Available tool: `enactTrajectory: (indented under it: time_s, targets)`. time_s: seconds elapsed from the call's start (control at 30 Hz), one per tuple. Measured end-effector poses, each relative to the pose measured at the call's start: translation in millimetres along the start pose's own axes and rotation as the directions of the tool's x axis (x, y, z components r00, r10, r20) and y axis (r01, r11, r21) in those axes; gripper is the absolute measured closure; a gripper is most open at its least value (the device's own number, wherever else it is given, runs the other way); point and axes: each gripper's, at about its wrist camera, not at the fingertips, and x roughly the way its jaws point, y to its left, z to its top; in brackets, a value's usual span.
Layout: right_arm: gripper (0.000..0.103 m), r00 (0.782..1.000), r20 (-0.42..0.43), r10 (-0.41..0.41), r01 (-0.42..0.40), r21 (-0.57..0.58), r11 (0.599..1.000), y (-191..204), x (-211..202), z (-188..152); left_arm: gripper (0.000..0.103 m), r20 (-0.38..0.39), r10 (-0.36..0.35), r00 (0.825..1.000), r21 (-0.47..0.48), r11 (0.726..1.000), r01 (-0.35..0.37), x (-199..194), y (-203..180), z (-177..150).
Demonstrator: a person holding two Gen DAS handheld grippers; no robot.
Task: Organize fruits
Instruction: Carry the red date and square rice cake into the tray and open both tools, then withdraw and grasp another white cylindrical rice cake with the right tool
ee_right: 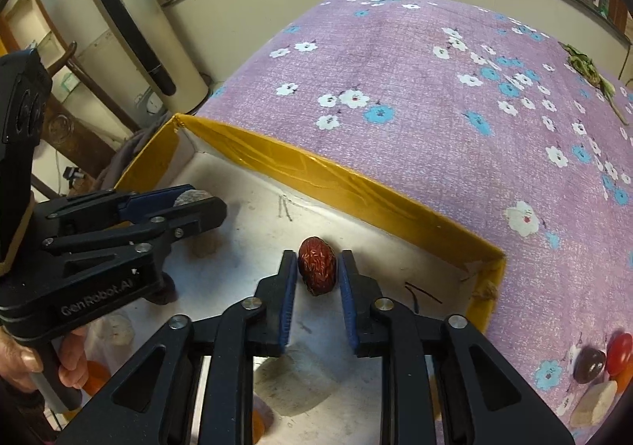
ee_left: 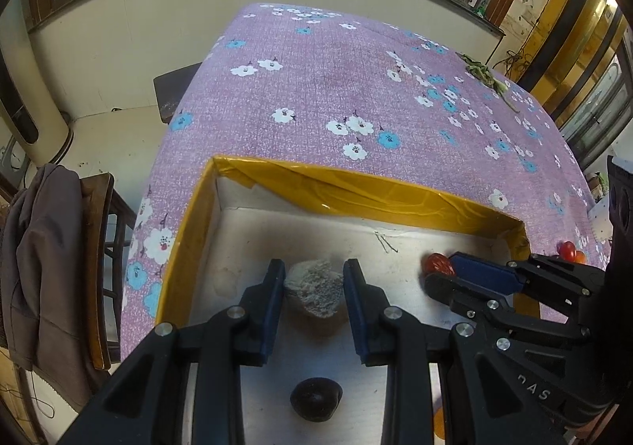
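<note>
At the left of the box (ee_left: pixel 190 231), low in the left wrist view, my left tool (ee_left: pixel 313 278) has its 2 blue pads on either side of the pale, rough fruit (ee_left: pixel 316 286), grasping it above the box floor. A dark fruit (ee_left: pixel 315 399) lies below it near the bottom edge. Moving right, my right tool (ee_right: pixel 317 267) is clenched on the wrinkled red date (ee_right: pixel 317 265), centre of the right wrist view, just over the floor. I judge both fruits ready to set down: I should lower each until it rests, keep them apart, then release gently so neither rolls. More fruits (ee_right: pixel 601 362) wait on the worktop (ee_right: pixel 395 69) at lower right.
</note>
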Motion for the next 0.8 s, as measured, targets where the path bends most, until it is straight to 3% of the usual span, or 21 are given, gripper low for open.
enactTrajectory:
  time_s: [0.37, 0.43, 0.5, 0.57, 0.8]
  targets:
    - [0.074, 1.000, 0.008, -0.022, 0.022, 0.040, 0.999, -10, -19, -10, 0.069, -0.002, 0.015, 1.000, 0.002, 1.000, -0.015, -13, 0, -12]
    - [0.074, 1.000, 0.013, -0.015, 0.014, 0.055, 0.998, -13, -27, -15, 0.066, 0.007, 0.015, 1.000, -0.003, 1.000, -0.015, -18, 1, -15]
    - [0.073, 1.000, 0.019, -0.014, 0.012, 0.060, 0.998, -14, -35, -19, 0.047, 0.026, 0.039, 0.999, -0.007, 0.999, -0.039, -26, 1, -18]
    - [0.072, 1.000, 0.022, -0.009, 0.007, 0.064, 0.998, -14, -42, -25, 0.041, 0.046, 0.062, 0.997, -0.015, 0.998, -0.062, -34, 3, -22]
    - [0.069, 0.999, 0.041, 0.018, -0.020, 0.051, 0.998, -9, -68, -55, 0.038, 0.043, 0.083, 0.996, -0.074, 0.994, -0.079, -54, 10, -44]
